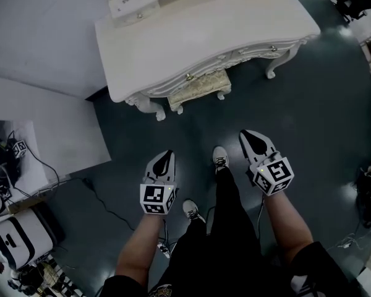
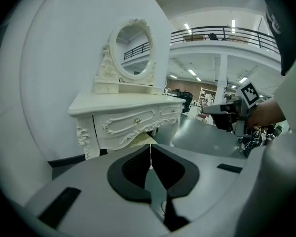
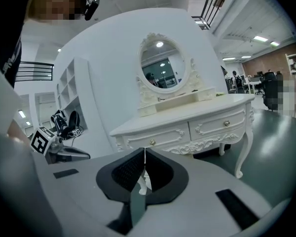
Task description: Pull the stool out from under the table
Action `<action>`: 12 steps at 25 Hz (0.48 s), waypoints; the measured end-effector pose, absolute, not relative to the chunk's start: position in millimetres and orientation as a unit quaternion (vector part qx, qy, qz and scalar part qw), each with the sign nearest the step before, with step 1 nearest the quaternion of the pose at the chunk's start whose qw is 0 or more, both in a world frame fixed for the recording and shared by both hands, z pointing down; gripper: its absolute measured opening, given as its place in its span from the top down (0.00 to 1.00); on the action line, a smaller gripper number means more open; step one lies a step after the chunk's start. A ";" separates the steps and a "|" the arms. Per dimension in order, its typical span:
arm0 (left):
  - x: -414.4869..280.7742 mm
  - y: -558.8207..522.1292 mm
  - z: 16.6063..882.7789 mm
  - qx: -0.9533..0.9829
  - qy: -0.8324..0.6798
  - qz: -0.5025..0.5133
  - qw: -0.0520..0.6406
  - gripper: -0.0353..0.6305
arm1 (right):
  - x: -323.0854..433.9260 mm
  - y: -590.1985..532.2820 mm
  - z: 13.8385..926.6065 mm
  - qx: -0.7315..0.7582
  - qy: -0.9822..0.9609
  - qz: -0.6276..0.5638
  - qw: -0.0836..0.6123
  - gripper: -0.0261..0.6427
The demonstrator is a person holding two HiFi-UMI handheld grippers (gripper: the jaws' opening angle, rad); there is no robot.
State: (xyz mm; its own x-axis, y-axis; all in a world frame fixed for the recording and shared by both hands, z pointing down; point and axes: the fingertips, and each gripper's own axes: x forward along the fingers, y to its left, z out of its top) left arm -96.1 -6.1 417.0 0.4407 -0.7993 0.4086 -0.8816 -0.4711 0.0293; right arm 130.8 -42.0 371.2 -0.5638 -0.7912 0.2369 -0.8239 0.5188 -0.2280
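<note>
At the near edge of the head view, a person in dark trousers and pale shoes (image 1: 220,158) stands on a dark, glossy floor (image 1: 309,116) and holds a gripper in each hand. The left gripper (image 1: 168,154) and the right gripper (image 1: 247,133) both point forward toward the furniture. Each has its jaws pressed fully together with nothing between them, and neither touches anything.

Well ahead of them, across bare floor, the stool (image 1: 199,86) sits tucked under a white carved dressing table (image 1: 204,30). Only the front strip of its cream patterned cushion and two short curved legs show past the table's edge. Its long axis runs parallel to the table's front, side to side as the person faces it, with one long side toward the grippers.

Two drawers (image 3: 222,124) with small round knobs sit closed in the table's front, so their contents cannot be seen. Farther back, an oval mirror (image 2: 133,48) in an ornate white frame stands on the tabletop against a white wall.
</note>
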 end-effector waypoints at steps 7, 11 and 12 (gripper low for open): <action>-86.2 -56.5 485.9 0.827 -0.509 0.196 0.135 0.94 | 150.0 -101.5 440.6 0.470 -0.863 0.177 0.051 0.92; -89.3 -88.0 527.1 0.824 -0.516 0.192 0.135 0.93 | 150.7 -135.9 486.1 0.471 -0.864 0.168 0.059 0.91; -90.9 -95.4 537.3 0.823 -0.518 0.190 0.133 0.91 | 148.8 -144.2 497.4 0.469 -0.866 0.164 0.064 0.87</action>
State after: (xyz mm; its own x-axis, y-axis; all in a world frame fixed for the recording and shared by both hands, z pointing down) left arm -90.9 -95.4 537.3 0.3919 -0.8018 0.4511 -0.9033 -0.4284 0.0231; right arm 148.8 -144.2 497.4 -0.5525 -0.7906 0.2642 -0.8325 0.5071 -0.2233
